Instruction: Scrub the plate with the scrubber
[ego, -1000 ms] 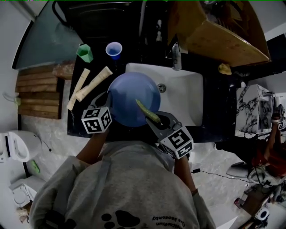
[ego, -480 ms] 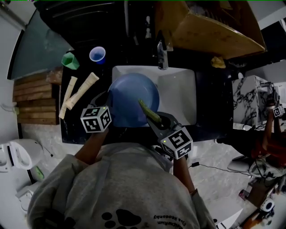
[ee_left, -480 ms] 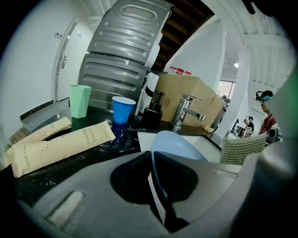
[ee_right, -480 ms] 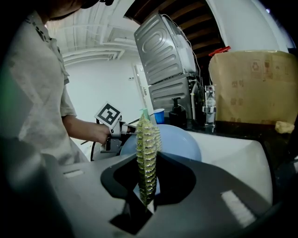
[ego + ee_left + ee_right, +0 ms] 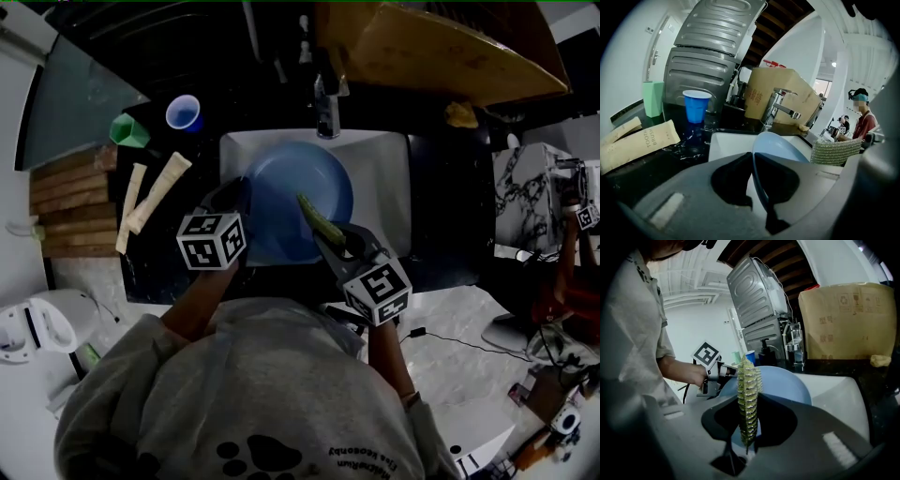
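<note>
Plate (image 5: 281,192) and both grippers sit farther over the sink (image 5: 386,173) than a second ago.
The left gripper (image 5: 234,194) clamps the plate's rim. The right gripper (image 5: 330,236) pinches the scrubber (image 5: 315,219), held over the plate's face. A blue cup (image 5: 184,112) stands left of the sink.

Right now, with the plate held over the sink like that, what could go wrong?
1. The left gripper pinches only the rim of the blue plate. A firm push from the scrubber might lever it loose and drop it into the sink.
2. The right gripper holds the scrubber by one end, so it may bend or slip out under pressure.
3. The faucet stands close behind the plate and could get knocked.
</note>
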`<state>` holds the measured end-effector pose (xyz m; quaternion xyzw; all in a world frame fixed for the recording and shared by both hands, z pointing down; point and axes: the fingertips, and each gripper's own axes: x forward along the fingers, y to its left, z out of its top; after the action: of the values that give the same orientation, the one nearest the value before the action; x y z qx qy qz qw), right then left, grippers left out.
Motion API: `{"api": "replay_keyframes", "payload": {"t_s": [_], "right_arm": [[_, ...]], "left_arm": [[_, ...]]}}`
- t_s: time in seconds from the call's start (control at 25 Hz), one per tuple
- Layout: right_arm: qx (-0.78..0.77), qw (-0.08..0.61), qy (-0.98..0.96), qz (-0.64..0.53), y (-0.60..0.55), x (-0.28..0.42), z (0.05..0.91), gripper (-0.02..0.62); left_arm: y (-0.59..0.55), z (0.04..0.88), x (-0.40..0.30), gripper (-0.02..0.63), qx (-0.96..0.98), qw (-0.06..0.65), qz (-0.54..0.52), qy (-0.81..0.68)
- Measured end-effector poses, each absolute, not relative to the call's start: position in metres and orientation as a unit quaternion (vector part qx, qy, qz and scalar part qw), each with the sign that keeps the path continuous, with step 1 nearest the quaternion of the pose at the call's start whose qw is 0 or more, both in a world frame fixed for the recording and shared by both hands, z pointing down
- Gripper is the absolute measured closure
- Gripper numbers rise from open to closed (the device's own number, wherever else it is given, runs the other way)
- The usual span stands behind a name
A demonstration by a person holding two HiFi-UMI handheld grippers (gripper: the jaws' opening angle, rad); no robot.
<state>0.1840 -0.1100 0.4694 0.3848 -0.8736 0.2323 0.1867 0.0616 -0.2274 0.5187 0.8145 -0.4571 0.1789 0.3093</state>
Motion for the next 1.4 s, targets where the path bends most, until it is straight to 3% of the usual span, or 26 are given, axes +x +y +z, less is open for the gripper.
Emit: {"api": "replay_keyframes", "payload": {"t_s": [0.48, 1.4], "right_arm": [[0.406, 0.191, -0.856, 0.258, -0.134, 0.223, 0.497, 0.523], [0.430, 0.201, -0.825, 0.306, -0.153, 0.235, 0.543, 0.523]], "left_arm": [[-0.244, 0.569, 0.114, 0.586, 0.811, 0.345, 0.196, -0.430], [-0.253, 0.628, 0.118, 0.578, 0.801, 0.351, 0.232, -0.426]]}}
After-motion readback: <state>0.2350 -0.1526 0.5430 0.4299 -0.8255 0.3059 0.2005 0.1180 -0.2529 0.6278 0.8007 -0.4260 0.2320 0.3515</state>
